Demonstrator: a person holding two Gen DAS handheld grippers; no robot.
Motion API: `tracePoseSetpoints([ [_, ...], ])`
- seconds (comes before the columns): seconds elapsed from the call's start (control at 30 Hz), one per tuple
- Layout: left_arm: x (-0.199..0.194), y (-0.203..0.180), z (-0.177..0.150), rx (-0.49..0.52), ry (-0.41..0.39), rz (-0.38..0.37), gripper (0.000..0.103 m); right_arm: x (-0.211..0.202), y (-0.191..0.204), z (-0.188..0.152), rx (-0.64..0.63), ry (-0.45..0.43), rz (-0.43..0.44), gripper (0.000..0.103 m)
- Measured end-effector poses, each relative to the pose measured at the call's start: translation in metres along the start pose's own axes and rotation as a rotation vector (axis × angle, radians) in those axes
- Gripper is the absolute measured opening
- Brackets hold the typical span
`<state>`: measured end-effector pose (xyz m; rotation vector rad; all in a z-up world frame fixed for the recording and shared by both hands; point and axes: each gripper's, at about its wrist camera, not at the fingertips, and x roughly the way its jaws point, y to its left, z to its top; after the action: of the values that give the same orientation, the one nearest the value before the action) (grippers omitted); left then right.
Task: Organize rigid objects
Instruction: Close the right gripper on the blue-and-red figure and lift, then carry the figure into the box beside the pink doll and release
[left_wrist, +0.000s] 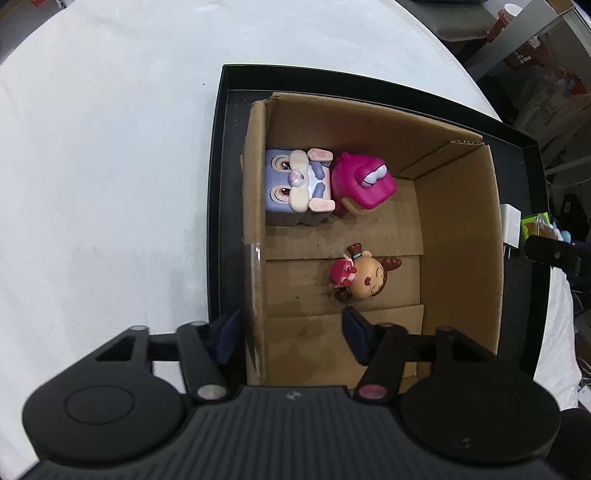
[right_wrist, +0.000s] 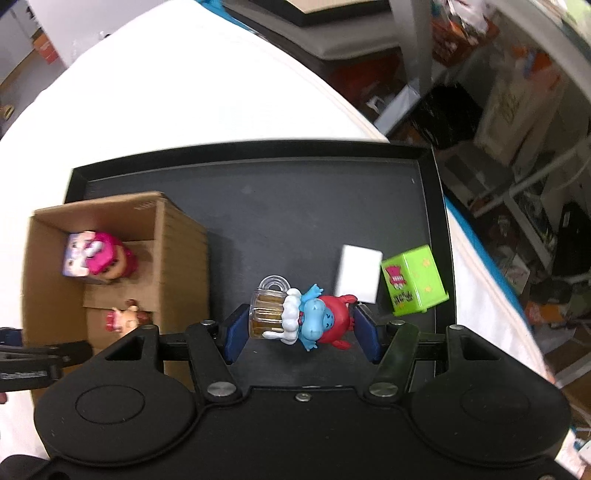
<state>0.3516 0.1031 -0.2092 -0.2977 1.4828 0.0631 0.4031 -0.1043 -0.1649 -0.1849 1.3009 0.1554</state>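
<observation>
A brown cardboard box (left_wrist: 458, 221) stands on a black tray (left_wrist: 218, 184). Inside it are a purple cube rabbit figure (left_wrist: 291, 184), a magenta figure (left_wrist: 364, 181) and a small doll with a pink dress (left_wrist: 360, 275). My left gripper (left_wrist: 291, 332) is open, its fingers straddling the box's left wall. My right gripper (right_wrist: 301, 328) is shut on a blue and red figure holding a beer mug (right_wrist: 303, 315), above the black tray (right_wrist: 258, 206). The box (right_wrist: 181, 243) stands to its left.
A white block (right_wrist: 358, 273) and a lime green box (right_wrist: 413, 280) lie on the tray right of the held figure. The tray sits on a white table (left_wrist: 103, 166). Shelves and clutter stand beyond the table's right edge.
</observation>
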Motion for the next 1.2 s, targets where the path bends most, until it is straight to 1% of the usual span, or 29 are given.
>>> tracePoseSetpoints([
  [0.13,-0.002,0.005,0.0,-0.008,-0.006,-0.004,0.045,-0.007,0.008,0.006,-0.028,-0.014,-0.01,0.058],
  [0.23,-0.001,0.008,0.0,-0.016,-0.014,-0.011,0.038,-0.017,0.022,0.01,-0.049,-0.024,-0.025,0.058],
  [0.3,-0.002,0.011,0.0,-0.02,-0.02,-0.011,0.032,-0.019,0.025,0.013,-0.063,-0.027,-0.035,0.058],
  [0.6,-0.002,0.022,0.001,-0.042,-0.021,-0.037,0.018,-0.026,0.05,0.02,-0.127,-0.017,-0.075,0.058],
  [0.8,-0.001,0.026,0.0,-0.036,-0.024,-0.053,0.018,-0.029,0.066,0.022,-0.152,-0.009,-0.097,0.058],
  [1.03,-0.003,0.029,-0.001,-0.032,-0.032,-0.072,0.018,-0.023,0.081,0.028,-0.144,0.038,-0.092,0.058],
  [1.2,-0.006,0.03,-0.001,-0.028,-0.035,-0.086,0.018,-0.019,0.094,0.033,-0.16,0.054,-0.112,0.058],
])
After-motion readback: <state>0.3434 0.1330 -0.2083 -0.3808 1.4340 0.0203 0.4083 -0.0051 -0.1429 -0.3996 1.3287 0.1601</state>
